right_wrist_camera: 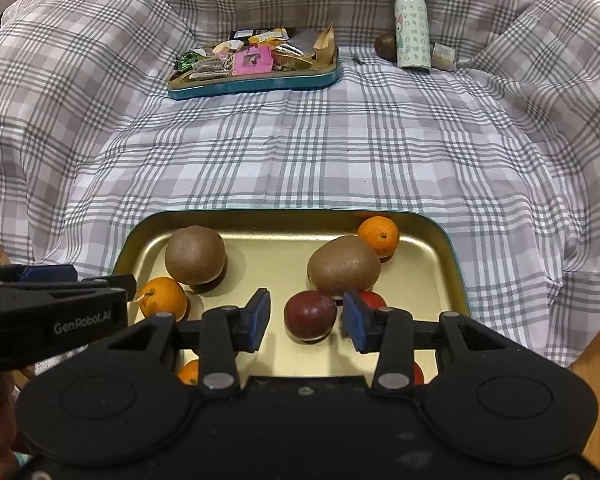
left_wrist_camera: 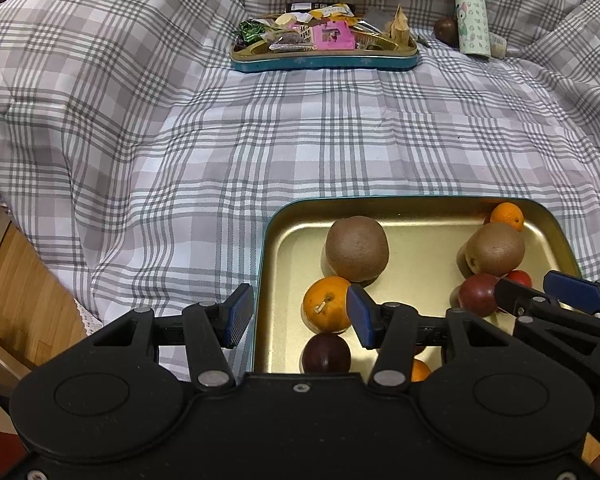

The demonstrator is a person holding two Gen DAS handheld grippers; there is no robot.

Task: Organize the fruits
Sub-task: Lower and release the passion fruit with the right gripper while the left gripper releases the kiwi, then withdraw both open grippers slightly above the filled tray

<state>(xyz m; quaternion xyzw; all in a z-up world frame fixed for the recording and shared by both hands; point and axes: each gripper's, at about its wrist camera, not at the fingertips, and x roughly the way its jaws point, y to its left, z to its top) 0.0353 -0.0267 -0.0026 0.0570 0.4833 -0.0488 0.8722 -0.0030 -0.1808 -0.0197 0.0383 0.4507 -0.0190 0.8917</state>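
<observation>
at six o'clock on the checked grey-and-white bedcover (right_wrist_camera: 340, 152), soft and creased, sits a shallow metal tray (right_wrist_camera: 440, 264) with a glossy gold inside, rounded corners and a teal rim. it holds two fuzzy brown kiwis (right_wrist_camera: 195, 255) (right_wrist_camera: 343, 266), smooth round oranges (right_wrist_camera: 163, 298) (right_wrist_camera: 379, 237) and a dark red plum (right_wrist_camera: 310, 313); a red fruit (right_wrist_camera: 374, 300) behind the plum may be a tomato. the right gripper (right_wrist_camera: 306, 318) stands open, its ribbed blue pads either side of the plum, not touching. the left gripper (left_wrist_camera: 300, 316) is open too, empty, straddling the tray's left rim. at twelve o'clock a second teal tin (right_wrist_camera: 260, 80) is heaped with crinkled snack wrappers; at one o'clock stands a patterned cylindrical bottle (right_wrist_camera: 411, 32).
</observation>
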